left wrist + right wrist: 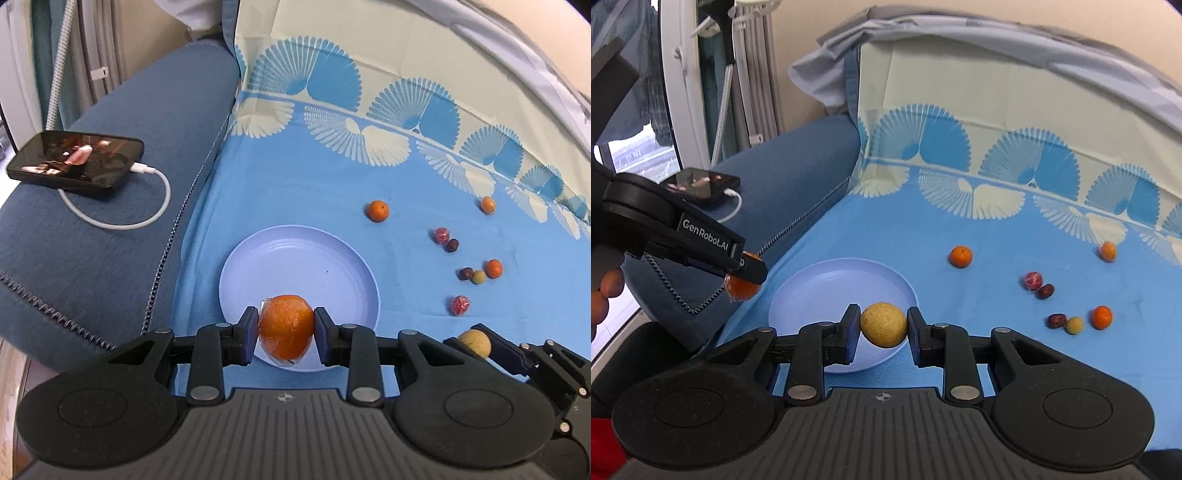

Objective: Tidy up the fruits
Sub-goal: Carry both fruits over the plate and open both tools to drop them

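Note:
My left gripper [285,330] is shut on a plastic-wrapped orange [285,326], held above the near rim of a pale lilac plate [299,266]. It also shows in the right wrist view [742,275], left of the plate [827,288]. My right gripper [882,325] is shut on a tan round fruit [883,325] above the plate's near edge; that fruit also shows in the left wrist view [474,342]. Loose fruits lie on the blue cloth to the right: an orange [378,211], another small orange [488,204], red wrapped ones [441,235], dark ones [466,273].
A phone [75,164] with a white charging cable [147,206] lies on the blue sofa arm at the left. The patterned blue cloth [314,192] covers the seat and rises up the backrest. A window frame [683,92] stands at far left.

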Motion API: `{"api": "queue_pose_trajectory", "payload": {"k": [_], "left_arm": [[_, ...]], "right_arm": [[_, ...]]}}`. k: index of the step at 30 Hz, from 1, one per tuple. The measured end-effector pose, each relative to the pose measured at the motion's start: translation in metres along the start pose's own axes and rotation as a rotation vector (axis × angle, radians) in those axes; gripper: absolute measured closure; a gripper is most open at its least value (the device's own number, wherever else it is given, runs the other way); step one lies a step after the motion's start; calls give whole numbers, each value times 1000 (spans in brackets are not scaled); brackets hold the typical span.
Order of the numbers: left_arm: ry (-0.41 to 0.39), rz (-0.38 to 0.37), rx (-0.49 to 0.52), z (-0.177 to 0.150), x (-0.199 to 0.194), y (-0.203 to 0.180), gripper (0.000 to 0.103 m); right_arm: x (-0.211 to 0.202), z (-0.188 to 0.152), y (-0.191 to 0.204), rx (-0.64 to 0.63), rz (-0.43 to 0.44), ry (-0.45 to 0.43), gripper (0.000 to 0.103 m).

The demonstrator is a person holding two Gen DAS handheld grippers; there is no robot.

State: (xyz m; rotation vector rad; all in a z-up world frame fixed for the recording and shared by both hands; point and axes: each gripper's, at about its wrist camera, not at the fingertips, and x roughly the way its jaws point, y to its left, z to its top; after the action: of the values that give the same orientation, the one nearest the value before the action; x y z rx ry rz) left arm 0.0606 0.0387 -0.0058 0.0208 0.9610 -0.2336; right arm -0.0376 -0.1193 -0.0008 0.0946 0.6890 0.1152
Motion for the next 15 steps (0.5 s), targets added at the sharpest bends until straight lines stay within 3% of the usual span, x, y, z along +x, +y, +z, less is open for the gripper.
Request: {"api": "queue_pose_trajectory", "payload": {"k": [15], "left_arm": [[118,21,35,33,92,4,68]], "right_arm": [[98,8,1,-3,27,146,74]]}}
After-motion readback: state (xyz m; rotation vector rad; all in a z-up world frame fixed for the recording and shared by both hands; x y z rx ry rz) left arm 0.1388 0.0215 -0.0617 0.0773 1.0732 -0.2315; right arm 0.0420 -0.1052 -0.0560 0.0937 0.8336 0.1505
